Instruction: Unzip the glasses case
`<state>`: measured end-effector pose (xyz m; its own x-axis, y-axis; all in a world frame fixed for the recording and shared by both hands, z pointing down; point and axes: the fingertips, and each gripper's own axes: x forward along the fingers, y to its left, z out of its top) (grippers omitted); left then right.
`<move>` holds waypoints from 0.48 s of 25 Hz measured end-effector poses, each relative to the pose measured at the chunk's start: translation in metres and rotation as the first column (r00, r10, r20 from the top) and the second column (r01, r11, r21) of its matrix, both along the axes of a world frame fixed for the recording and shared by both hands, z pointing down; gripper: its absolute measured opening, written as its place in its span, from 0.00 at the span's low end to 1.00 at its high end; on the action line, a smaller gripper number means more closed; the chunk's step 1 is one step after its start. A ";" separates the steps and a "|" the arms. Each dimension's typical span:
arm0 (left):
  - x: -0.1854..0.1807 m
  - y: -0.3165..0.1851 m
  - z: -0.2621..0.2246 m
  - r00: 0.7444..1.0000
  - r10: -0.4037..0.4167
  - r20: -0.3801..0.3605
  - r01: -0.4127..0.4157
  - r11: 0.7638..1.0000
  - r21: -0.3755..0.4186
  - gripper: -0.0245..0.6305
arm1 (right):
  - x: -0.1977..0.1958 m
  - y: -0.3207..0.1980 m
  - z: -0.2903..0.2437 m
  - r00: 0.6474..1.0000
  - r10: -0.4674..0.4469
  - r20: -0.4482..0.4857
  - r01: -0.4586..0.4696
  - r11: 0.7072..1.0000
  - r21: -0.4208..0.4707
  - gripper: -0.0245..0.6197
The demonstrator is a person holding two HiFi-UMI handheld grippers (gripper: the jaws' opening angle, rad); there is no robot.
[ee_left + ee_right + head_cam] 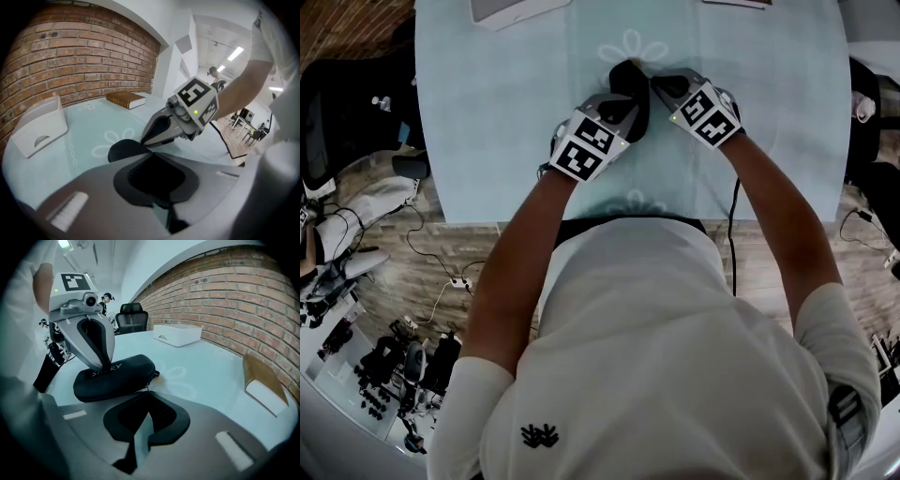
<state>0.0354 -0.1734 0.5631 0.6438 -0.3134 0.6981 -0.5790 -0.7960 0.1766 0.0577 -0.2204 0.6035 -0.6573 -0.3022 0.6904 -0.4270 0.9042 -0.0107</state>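
Left gripper [103, 361]: it comes down from above onto the glasses case [117, 376], and its jaws are closed on the case, one finger lying across the pale lettering on the case's face. In the left gripper view the space between the pads is filled with black, and only a thin slit of table [206, 366] shows nearer the camera.

Right gripper [149, 136]: the jaws are drawn together to a narrow slit, and their tips pinch the zipper pull [148, 386] at the near right end of the case. The case lies directly ahead of these tips, resting on the table and extending away to the left of them.

The two grippers meet at the case, tip close to tip, with the case between them.

Surroundings: a white box [178, 335] stands well beyond the right gripper, against the brick wall [225, 291]. A book [265, 383] lies to that gripper's right. An office chair [132, 317] stands past the table's far edge.
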 end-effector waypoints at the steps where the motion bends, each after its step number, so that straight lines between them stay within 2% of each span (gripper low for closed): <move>1: 0.000 0.000 0.000 1.000 -0.001 -0.003 0.001 1.000 -0.002 0.12 | -0.001 -0.003 -0.002 1.000 -0.011 -0.004 0.011 1.000 0.004 0.04; 12: -0.001 0.000 0.001 0.999 -0.006 -0.042 0.005 0.999 -0.034 0.12 | -0.010 -0.019 0.010 0.993 -0.114 -0.021 0.114 0.993 -0.011 0.04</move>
